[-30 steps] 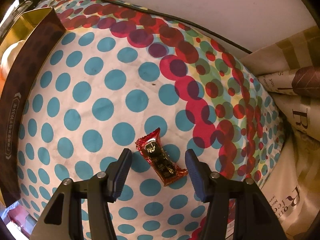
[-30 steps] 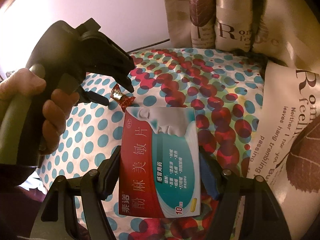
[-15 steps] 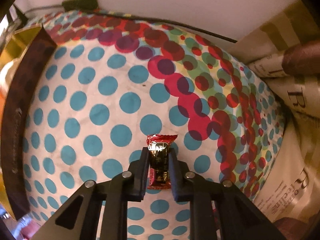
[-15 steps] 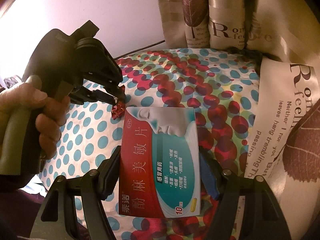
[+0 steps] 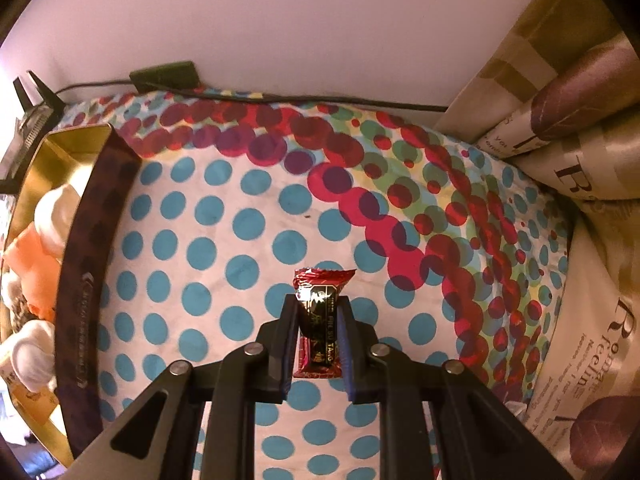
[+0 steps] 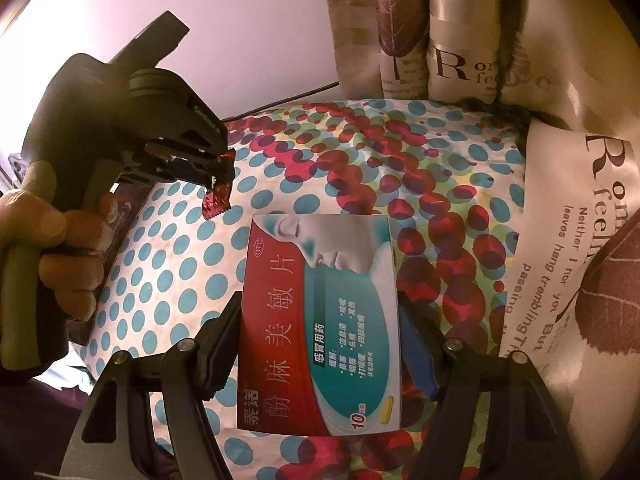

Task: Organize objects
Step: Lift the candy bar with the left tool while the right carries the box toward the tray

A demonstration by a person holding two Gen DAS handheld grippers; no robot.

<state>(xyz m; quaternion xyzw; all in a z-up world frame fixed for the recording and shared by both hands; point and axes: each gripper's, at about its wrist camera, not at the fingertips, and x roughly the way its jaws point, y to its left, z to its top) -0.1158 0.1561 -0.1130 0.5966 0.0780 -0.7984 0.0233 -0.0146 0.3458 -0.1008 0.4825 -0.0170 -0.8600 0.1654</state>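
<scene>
A: Left wrist view. The left gripper [image 5: 317, 336] has its jaws pinched on a red-and-black candy wrapper [image 5: 318, 320], pads on the long sides at mid-body; the crimped top end stands above the fingertips. It hangs over the dotted cloth [image 5: 208, 256], out toward the middle, not touching it as far as I can judge.

B: And the box with the gold lining [image 5: 86, 280]?

A: At the cloth's left edge, open, with white and orange soft things inside. Printed cushions [image 5: 592, 320] crowd the right edge; a black cable [image 5: 320, 98] runs along the far edge by the wall.

B: Handling of the candy?

A: My reading: very light, foil crinkly and slick, the piece inside firm enough to bear a squeeze. Mid-body across the narrow width is the right hold; the crimped ends would slip or tear.

B: Right wrist view?

A: The right gripper [image 6: 320, 344] is clamped on a red-and-teal medicine carton [image 6: 320, 320], one pad on each long edge of its lower half, held flat-faced above the cloth's near edge. The left gripper shows here at upper left in a hand [image 6: 52, 248], the candy dangling from its tips.

B: Carton handling?

A: Light, thin card, probably partly hollow; it would dent under hard pressure. The edges are stiffest, so edge-on grip suits.
</scene>
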